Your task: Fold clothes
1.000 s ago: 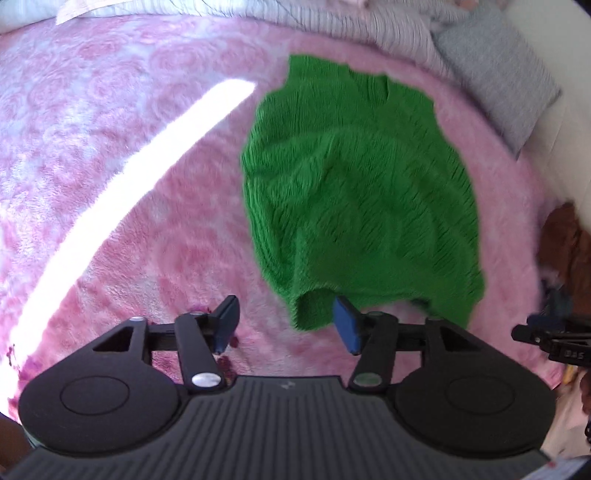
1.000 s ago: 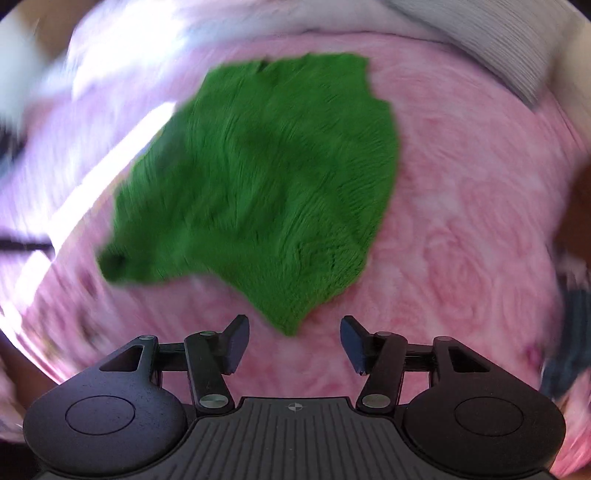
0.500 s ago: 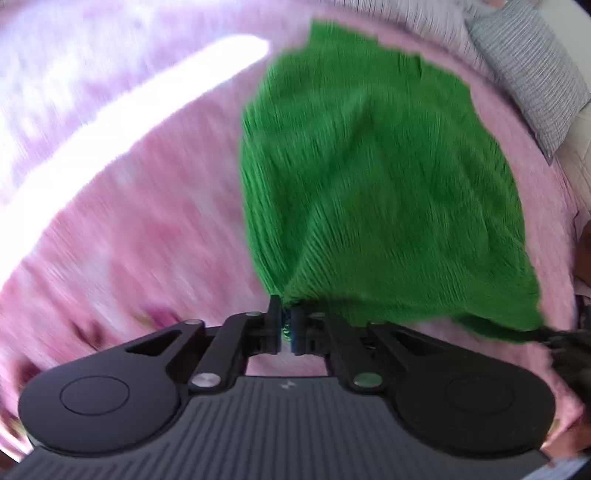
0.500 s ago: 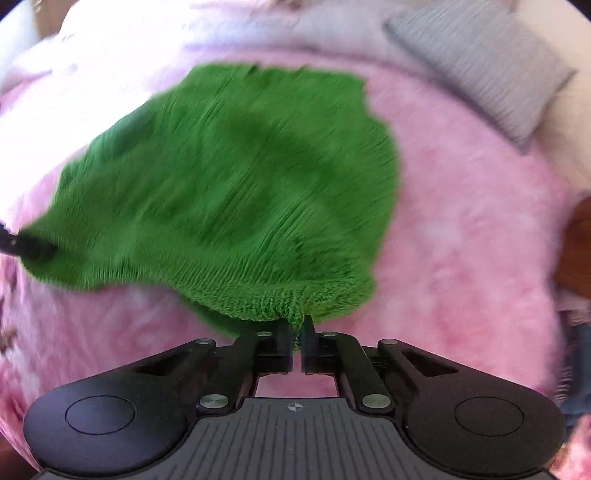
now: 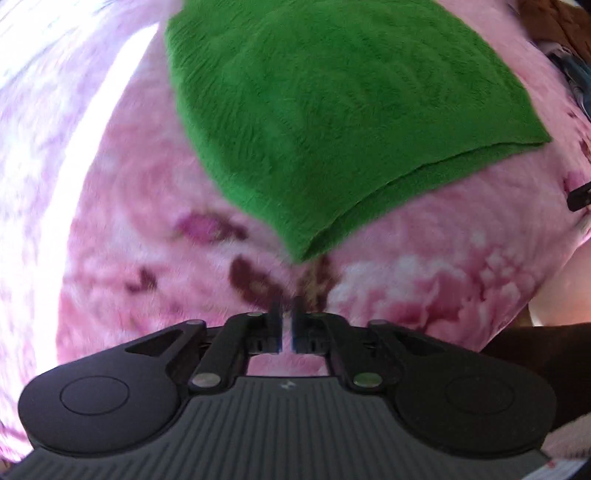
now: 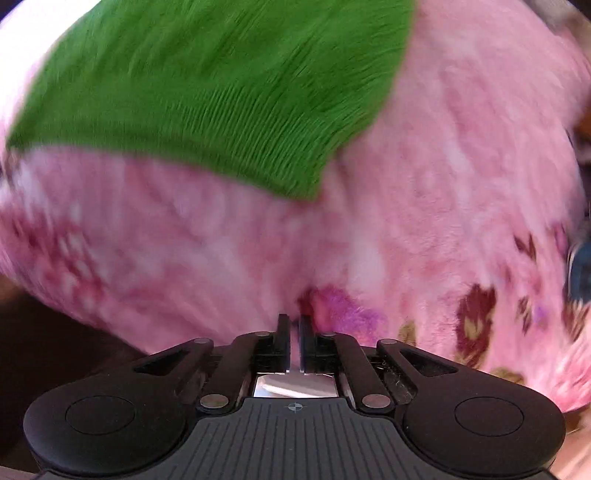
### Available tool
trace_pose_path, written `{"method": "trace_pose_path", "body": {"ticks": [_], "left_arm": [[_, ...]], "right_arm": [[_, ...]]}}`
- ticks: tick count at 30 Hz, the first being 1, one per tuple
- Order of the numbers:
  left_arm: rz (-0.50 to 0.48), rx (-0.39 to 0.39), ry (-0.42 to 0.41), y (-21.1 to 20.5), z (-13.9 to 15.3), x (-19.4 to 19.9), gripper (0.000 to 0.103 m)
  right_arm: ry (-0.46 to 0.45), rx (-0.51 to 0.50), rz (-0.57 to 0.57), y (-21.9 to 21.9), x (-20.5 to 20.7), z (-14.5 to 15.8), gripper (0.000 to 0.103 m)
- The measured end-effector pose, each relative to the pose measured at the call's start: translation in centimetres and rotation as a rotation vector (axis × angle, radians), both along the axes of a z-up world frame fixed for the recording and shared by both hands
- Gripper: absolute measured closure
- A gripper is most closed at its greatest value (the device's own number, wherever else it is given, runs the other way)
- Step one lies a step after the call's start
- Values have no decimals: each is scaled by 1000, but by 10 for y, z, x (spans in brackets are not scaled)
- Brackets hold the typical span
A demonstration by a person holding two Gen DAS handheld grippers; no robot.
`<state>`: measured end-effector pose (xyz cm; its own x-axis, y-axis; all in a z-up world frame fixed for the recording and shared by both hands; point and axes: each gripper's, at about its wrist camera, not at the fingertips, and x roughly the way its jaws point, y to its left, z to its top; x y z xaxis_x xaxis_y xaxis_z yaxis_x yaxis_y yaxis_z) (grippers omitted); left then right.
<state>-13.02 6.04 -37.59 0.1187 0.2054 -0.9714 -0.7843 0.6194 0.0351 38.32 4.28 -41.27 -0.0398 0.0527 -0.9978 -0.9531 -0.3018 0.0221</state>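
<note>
A green knit sweater point(image 5: 332, 110) lies flat on the pink floral blanket point(image 5: 147, 240), its near edge showing two layers. Its near corner points toward my left gripper point(image 5: 286, 310), which is shut with nothing between its fingers, a short way back from the corner. In the right wrist view the sweater point(image 6: 221, 92) fills the upper left, and its ribbed hem corner ends above my right gripper point(image 6: 293, 325). That gripper is shut and empty too, low over the blanket point(image 6: 443, 184). Both views are motion blurred.
A brown garment point(image 5: 550, 22) and a dark blue item point(image 5: 576, 77) lie at the blanket's far right. A black tool part point(image 5: 580, 195) pokes in at the right edge. A person's dark clothing point(image 5: 535, 354) is at the lower right. The blanket's edge drops to dark at the left point(image 6: 44, 332).
Both grippers closed on the sweater's near corners half a second ago; now they sit shut and empty, drawn back from the sweater, which lies nearer the blanket's front edge.
</note>
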Motion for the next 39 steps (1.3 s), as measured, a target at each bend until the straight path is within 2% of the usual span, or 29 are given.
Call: {"method": "trace_pose_path", "body": {"ticks": [1,2,3,4,6,7,8,10,14,16,19,26,31,33,34,35,36,37,38,39], "left_arm": [[38,3,-36,3,6,-8,95],[85,-2,-77,9,12,-16,90],[147,-20,-128,17,18,-25,77],[220,-37,-182,27,23,-32,67],[347,-28,-268,46,33,-38,67],[378,-13,-299,51,36,-38,67],[375,9,-310,54,39,-29,67],[261,60,-271,52,42,-8,67],[-66,142,-172,32,30,47,67],[-196,174,-138,19,23,71,67],[-341,223,-91,0,8,95,66],[-521,305,23,-19,-20,114,67],[-609,370,60,-28,-33,112,66],[-658,413,83,-32,-36,113,65],[-685,442,93,-34,-37,114,65],[-709,480,105,-34,-39,113,67],[-735,516,121,-37,-40,111,76],[-758,534,136,-38,-43,110,80],[-775,539,145,-39,-45,109,90],[-782,538,142,-38,-45,107,95]], "right_arm": [[40,6,-40,4,7,6,98],[77,23,-87,9,16,12,82],[125,48,-140,15,25,19,58],[184,79,-201,21,34,25,50],[276,149,-346,31,50,32,47],[299,179,-393,35,54,35,47],[305,217,-394,39,50,38,47],[230,297,-246,39,27,45,47],[70,397,155,17,-32,38,47],[24,425,294,4,-56,30,48],[-3,473,430,-7,-84,19,52],[-102,546,630,-11,-120,-21,57],[-172,587,746,-21,-126,-35,58],[-229,636,775,-22,-129,-40,61],[-270,665,790,-22,-130,-43,64],[-301,679,802,-21,-131,-45,75],[-315,674,805,-18,-131,-48,86],[-312,657,800,-15,-130,-51,92],[-298,634,792,-12,-129,-52,101],[-285,615,782,-11,-127,-51,103]]}}
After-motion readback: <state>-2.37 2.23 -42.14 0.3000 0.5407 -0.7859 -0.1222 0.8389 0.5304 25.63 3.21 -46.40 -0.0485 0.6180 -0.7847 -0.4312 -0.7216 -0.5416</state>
